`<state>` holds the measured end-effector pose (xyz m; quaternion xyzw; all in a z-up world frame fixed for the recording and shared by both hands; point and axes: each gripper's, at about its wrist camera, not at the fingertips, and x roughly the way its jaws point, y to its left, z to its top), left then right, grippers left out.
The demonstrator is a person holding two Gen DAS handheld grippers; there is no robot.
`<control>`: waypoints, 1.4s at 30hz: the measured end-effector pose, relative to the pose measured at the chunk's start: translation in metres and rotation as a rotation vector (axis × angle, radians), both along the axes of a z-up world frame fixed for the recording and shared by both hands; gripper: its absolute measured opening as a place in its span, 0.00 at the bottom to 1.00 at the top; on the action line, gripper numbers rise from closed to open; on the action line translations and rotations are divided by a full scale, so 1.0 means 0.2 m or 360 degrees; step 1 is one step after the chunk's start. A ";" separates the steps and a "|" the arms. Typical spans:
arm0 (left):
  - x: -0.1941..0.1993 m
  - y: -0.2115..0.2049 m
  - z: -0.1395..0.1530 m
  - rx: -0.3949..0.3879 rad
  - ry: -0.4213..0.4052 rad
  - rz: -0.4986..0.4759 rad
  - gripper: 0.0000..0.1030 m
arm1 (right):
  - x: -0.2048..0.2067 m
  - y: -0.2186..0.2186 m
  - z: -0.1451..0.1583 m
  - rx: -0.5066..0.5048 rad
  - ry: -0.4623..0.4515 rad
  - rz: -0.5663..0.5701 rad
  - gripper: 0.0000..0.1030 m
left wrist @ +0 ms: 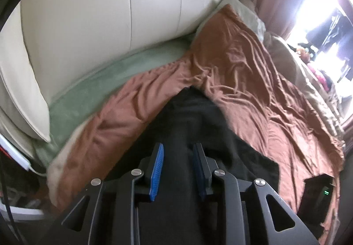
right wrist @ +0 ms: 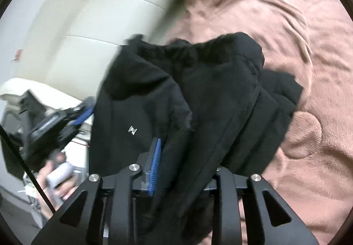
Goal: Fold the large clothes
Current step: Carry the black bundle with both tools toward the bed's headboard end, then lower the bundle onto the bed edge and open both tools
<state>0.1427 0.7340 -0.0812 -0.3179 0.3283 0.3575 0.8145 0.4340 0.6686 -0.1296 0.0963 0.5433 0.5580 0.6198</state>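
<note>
Over a brown bedspread [left wrist: 253, 82], near a cream headboard [left wrist: 99, 13]: black garment [right wrist: 209, 82], bunched and partly raised, small white logo facing the right camera. Draped across right gripper [right wrist: 187, 152], running between its jaws and hiding the far finger; pinched or merely resting there, cannot tell. Left gripper [left wrist: 178, 148] released, blue pads [left wrist: 156, 170] apart with both faces bare, garment lying dark beyond the gap. From the right view, left gripper at the garment's left edge, gripped by a hand [right wrist: 59, 181] below
</note>
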 end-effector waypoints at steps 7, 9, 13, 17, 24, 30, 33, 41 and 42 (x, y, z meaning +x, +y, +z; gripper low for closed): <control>-0.19 -0.23 -0.05 0.0004 0.0010 -0.0039 0.32 | -0.05 -0.04 0.06 -0.0060 -0.0140 -0.0102 0.60; -0.25 -0.30 -0.05 0.0017 -0.0002 -0.0059 0.32 | -0.08 -0.06 0.10 -0.0076 -0.0200 -0.0129 0.60; -0.32 -0.39 -0.07 0.0038 0.0001 -0.0064 0.32 | -0.21 -0.08 0.20 -0.0131 -0.0414 -0.0106 0.60; -0.38 -0.47 -0.08 0.0069 0.0028 -0.0062 0.32 | -0.31 -0.13 0.32 -0.0176 -0.0556 -0.0159 0.60; -0.45 -0.54 -0.10 0.0056 0.0039 -0.0040 0.33 | -0.50 -0.20 0.47 -0.0052 -0.0661 -0.0127 0.60; -0.49 -0.59 -0.18 0.0025 0.0048 -0.0012 0.36 | -0.69 -0.20 0.41 0.0021 -0.0624 0.0064 0.60; -0.52 -0.63 -0.24 -0.0002 0.0051 0.0008 0.39 | -0.76 -0.17 0.30 -0.0033 -0.0631 0.0157 0.60; -0.58 -0.78 -0.30 -0.0061 0.0051 0.0033 0.41 | -0.81 -0.27 0.12 -0.0128 -0.0603 0.0243 0.60; -0.59 -0.80 -0.30 -0.0074 0.0046 0.0037 0.41 | -0.82 -0.28 0.11 -0.0139 -0.0593 0.0245 0.60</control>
